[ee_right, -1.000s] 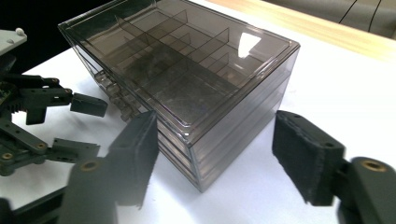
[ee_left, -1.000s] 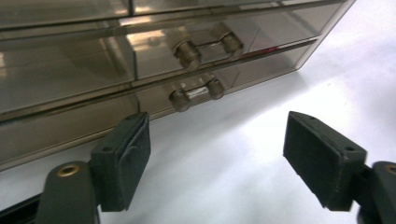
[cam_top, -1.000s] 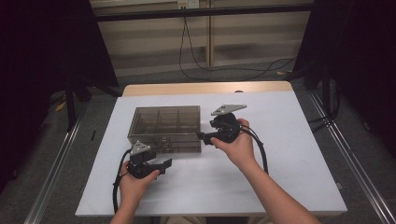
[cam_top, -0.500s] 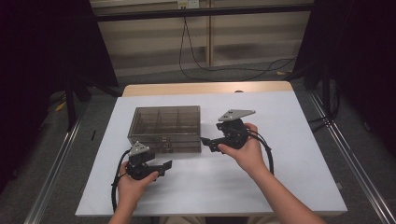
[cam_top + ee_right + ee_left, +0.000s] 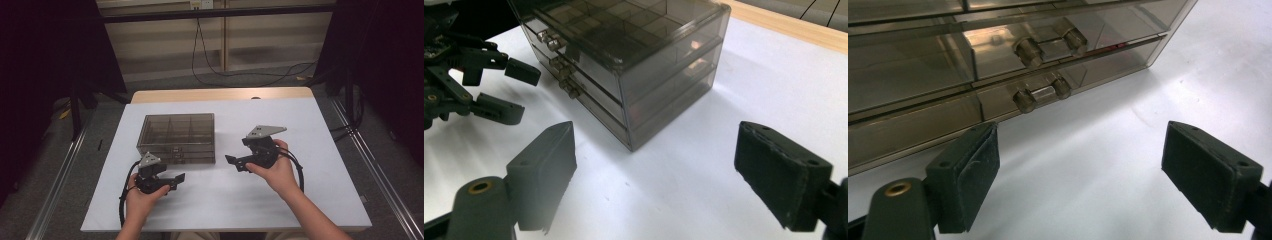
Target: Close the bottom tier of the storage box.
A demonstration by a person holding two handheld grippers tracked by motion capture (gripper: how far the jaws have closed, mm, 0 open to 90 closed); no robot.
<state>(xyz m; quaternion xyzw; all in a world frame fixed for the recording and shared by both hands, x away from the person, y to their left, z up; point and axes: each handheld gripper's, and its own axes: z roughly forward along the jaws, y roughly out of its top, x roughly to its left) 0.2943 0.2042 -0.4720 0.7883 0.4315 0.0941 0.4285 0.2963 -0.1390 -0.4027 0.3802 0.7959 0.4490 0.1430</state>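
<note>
From the high view, your left gripper (image 5: pixel 177 179) sits low on the white table (image 5: pixel 310 125), just in front of the smoky drawer box (image 5: pixel 178 136), near its left front corner, jaws spread with nothing between them. Your right gripper (image 5: pixel 231 162) hovers beside the box's right front corner, apart from it, jaws wide and empty. The box's drawer fronts face you but are too dark here to count; the compartments under its clear top blur together. Your forearms are cut off at the bottom edge.

In the left gripper view, your two pads (image 5: pixel 970 175) stand far apart over bare table, holding nothing. The drawer box (image 5: pixel 998 55) fills the top, cut off by the left and upper edges. Two paired drawer knobs (image 5: pixel 1040 95) show clearly; what lies inside the drawers is lost in reflections.

In the right gripper view, your pads (image 5: pixel 781 170) are likewise wide apart and empty, pointing at the box's near corner (image 5: pixel 629 142). Three drawers with knobs show on its left face. Your left gripper (image 5: pixel 499 90) appears at the left edge, partly cropped, jaws apart near the knobs.

Against a second ago: your right hand has drawn back from the box's right side toward you and a little outward. Both pairs of jaws have just been opening, nothing between them. Your left hand kept its place; the box has not shifted.
</note>
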